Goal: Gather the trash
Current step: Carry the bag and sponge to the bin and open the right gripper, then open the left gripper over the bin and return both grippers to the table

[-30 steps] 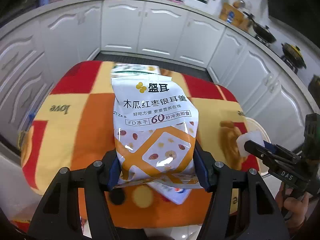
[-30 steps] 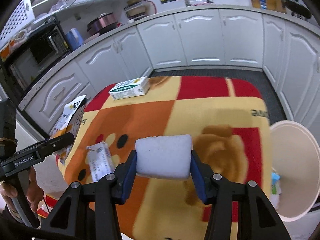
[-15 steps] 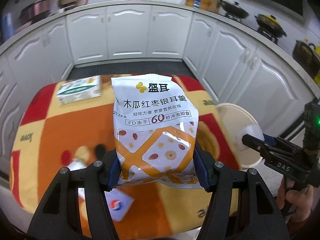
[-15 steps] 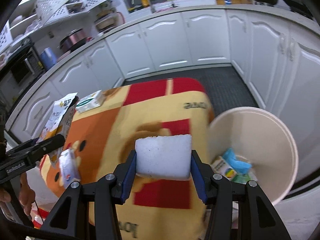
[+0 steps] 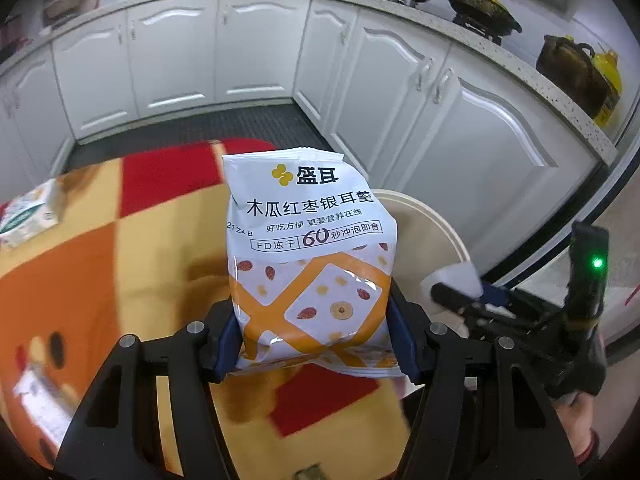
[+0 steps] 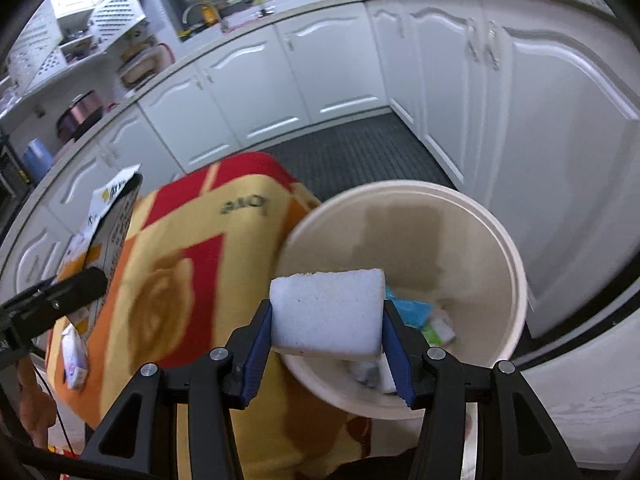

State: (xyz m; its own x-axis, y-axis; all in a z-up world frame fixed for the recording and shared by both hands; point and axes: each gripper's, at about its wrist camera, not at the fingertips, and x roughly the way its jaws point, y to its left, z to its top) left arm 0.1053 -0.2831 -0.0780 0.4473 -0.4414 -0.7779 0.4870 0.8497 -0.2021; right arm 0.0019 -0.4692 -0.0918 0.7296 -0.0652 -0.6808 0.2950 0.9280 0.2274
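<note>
Trash is in both grippers, and the step in hand looks like the carry to the bin.

From the left wrist: the left gripper (image 5: 314, 344) pinches a white and orange snack bag (image 5: 310, 264) by its lower part, the blue pads pressed against both sides, the bag standing upright above the table cloth (image 5: 120, 280). The cream bin (image 5: 436, 216) shows just behind and to the right of the bag, beyond the table edge. A green and white carton (image 5: 28, 214) lies on the cloth at far left, and another small packet (image 5: 38, 396), blurred, lies near the lower left. At right the other gripper carries something white.

From the right wrist: the right gripper (image 6: 326, 346) holds a white sponge block (image 6: 326, 314) between its pads; the left pad touches it, while the right pad seems barely in contact. The block hangs over the near rim of the bin (image 6: 516, 280), which already holds blue and green scraps.

Next, I judge, the sponge needs to be well over the opening before the pads part; the bag should follow, carried right of the table edge. The carton and packet remain to be gathered.
</note>
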